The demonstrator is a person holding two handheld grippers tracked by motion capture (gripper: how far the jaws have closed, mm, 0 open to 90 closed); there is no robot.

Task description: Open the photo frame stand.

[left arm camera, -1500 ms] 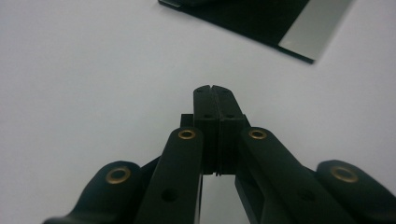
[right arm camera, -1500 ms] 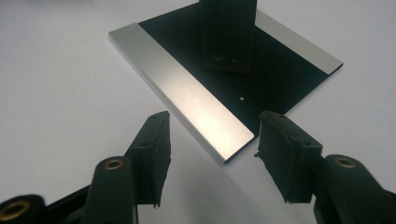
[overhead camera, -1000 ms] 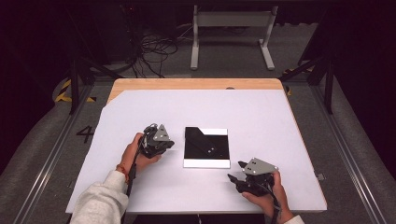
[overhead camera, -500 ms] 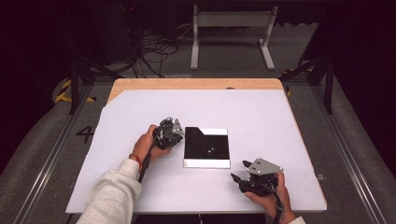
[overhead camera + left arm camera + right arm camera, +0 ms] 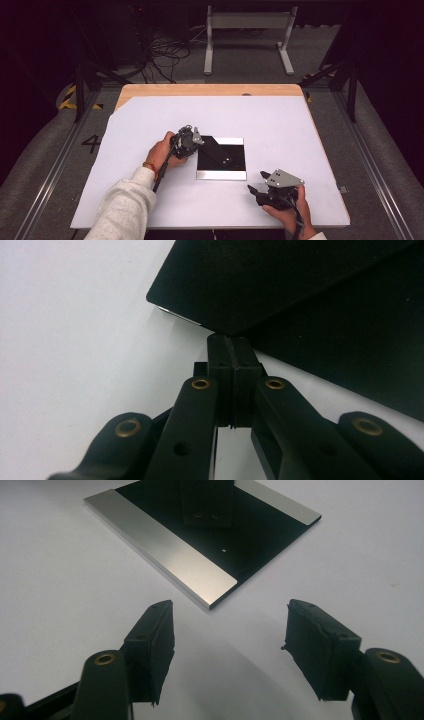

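Left gripper jaws pinch black flap (right's apart).

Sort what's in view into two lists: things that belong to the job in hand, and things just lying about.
Belonging to the job:
- black square plate with silver strips, on the white table sheet
- left gripper, shut, tips at the plate's edge
- right gripper, open, near the plate's corner

Just lying about:
- cables on the floor
- grey metal stand behind the table

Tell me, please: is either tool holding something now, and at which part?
Nothing is held. The left tool is shut at the edge of the black plate, with nothing between its jaws; the right tool is open.
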